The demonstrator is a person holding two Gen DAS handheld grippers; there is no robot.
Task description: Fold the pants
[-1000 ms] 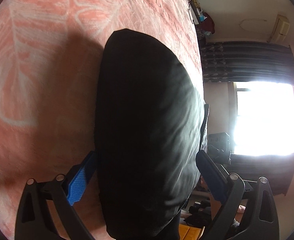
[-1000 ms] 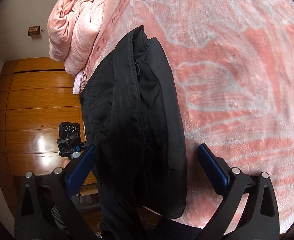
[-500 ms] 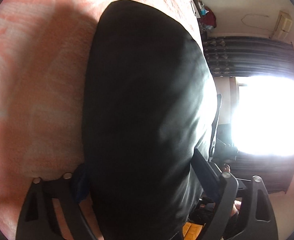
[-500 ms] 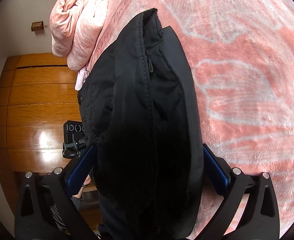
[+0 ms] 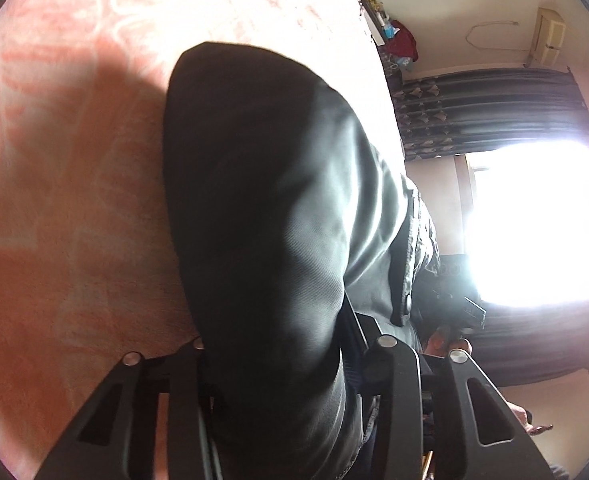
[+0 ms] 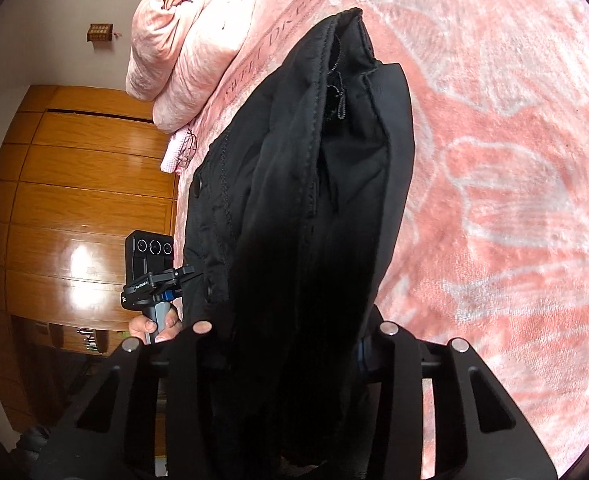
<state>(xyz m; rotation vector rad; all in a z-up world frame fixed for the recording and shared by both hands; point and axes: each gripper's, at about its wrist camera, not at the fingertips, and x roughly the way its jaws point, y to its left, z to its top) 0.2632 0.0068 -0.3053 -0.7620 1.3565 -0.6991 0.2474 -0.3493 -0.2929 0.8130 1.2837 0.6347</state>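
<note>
pants (image 5: 278, 220), one pair, clamped by two tongs: left (image 5: 282, 344), right (image 6: 290, 332).

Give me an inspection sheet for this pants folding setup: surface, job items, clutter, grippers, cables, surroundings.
Surface: pink patterned bedspread, lettered along one edge.
Job's things: black pants, bunched in layers, zipper showing, gripped at both ends.
Clutter: rolled pink quilt on the bed's far end; a small pink cloth beside it.
Grippers: left gripper shut on the pants; right gripper shut on the pants; fingertips hidden by fabric in both views.
Cables: thin wire on the wall near the ceiling; nothing seen on the bed.
Surroundings: wooden wardrobe, dark curtains, bright window, cluttered shelf beyond the bed.
</note>
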